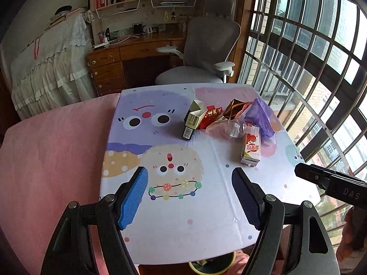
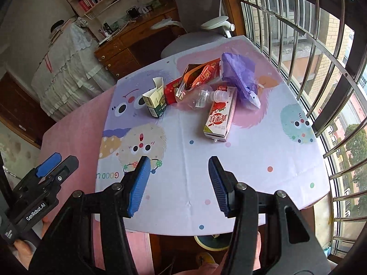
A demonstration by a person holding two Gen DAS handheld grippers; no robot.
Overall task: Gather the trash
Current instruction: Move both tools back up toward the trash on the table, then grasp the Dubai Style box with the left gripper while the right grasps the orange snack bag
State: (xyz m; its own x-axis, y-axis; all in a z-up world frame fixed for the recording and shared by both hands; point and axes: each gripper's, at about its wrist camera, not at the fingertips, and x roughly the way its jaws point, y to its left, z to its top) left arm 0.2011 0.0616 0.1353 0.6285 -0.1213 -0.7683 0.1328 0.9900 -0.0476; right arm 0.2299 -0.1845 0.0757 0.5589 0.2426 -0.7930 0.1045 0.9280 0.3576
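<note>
A heap of trash lies at the far side of the table: an opened green-and-cream carton (image 1: 192, 120) (image 2: 155, 102), a red packet (image 1: 212, 116) (image 2: 170, 91), a shiny orange wrapper (image 1: 237, 107) (image 2: 201, 73), a crushed clear plastic bottle (image 1: 234, 128) (image 2: 206, 97), a strawberry drink carton (image 1: 251, 147) (image 2: 221, 114) and a crumpled purple bag (image 1: 263, 116) (image 2: 240, 75). My left gripper (image 1: 190, 178) (image 2: 55, 160) hovers open over the near table edge, empty. My right gripper (image 2: 179, 162) (image 1: 305, 171) is open and empty too, short of the drink carton.
The table (image 1: 183, 229) (image 2: 252, 171) wears a cartoon-monster cloth over a pink one. A bin (image 1: 211, 265) (image 2: 213, 243) stands on the floor under the near edge. Barred windows (image 1: 309, 57) run along the right; a grey office chair (image 1: 206, 57) and wooden desk (image 1: 128, 52) stand behind.
</note>
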